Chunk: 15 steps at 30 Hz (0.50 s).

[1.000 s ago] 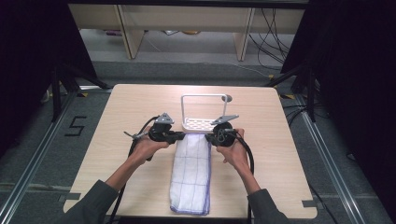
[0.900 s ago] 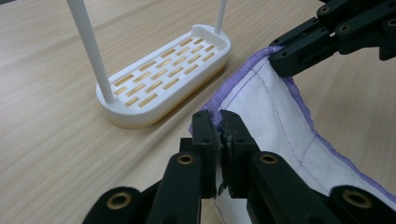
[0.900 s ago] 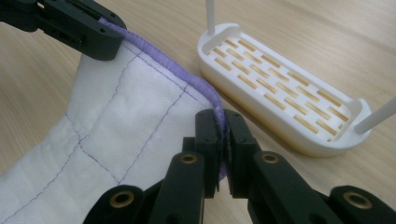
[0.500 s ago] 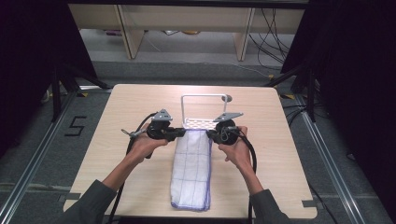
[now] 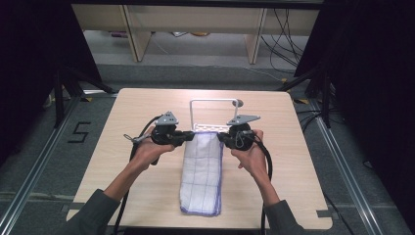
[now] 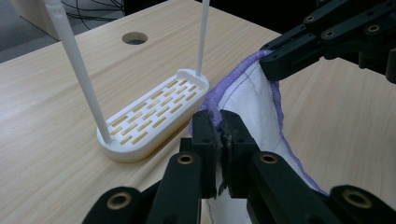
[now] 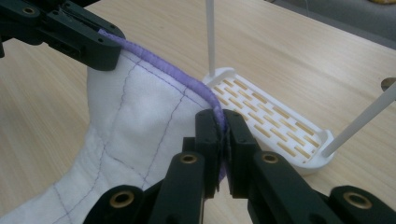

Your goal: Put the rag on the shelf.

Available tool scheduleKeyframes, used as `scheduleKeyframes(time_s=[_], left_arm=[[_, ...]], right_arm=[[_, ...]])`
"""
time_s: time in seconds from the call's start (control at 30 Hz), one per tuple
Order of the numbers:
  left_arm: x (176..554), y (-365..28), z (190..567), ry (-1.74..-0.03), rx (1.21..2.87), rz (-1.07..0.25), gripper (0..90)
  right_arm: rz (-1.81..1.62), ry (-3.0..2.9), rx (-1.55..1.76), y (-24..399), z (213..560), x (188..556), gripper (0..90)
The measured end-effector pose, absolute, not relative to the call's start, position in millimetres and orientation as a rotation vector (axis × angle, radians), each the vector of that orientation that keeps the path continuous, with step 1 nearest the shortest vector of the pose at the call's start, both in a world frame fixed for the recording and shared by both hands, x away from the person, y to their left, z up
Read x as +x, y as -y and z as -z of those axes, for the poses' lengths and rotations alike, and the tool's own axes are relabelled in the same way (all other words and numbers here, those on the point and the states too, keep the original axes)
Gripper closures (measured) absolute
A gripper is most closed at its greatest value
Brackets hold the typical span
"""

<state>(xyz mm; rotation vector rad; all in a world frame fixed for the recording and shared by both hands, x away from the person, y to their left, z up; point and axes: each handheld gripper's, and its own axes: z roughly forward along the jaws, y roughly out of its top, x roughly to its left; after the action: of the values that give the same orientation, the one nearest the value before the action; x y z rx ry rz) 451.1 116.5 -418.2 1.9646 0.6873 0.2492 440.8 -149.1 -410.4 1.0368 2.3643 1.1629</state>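
Note:
A folded white cloth with purple stitching and a purple hem lies lengthwise on the table, its far end lifted. My left gripper is shut on the cloth's far left corner. My right gripper is shut on its far right corner. The hem stretches taut between them. Just beyond the lifted edge stands a white rack with a slotted base and a thin hoop rail.
The light wooden table has a round hole behind the rack. Shelving and cables lie on the floor past the far edge. Dark stands flank the table on both sides.
Both grippers have risen a little with the cloth's far end, drawing it up off the table toward the rack.

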Motion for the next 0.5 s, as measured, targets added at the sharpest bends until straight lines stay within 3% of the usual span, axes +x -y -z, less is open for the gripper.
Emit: scheduleKeyframes(time_s=[0.5], left_arm=[[431.9,-117.5,383.5,-0.637,1.912,-0.256,84.7]], right_arm=[[-1.239,-2.314,0.986,154.8,372.1,410.0,86.0]])
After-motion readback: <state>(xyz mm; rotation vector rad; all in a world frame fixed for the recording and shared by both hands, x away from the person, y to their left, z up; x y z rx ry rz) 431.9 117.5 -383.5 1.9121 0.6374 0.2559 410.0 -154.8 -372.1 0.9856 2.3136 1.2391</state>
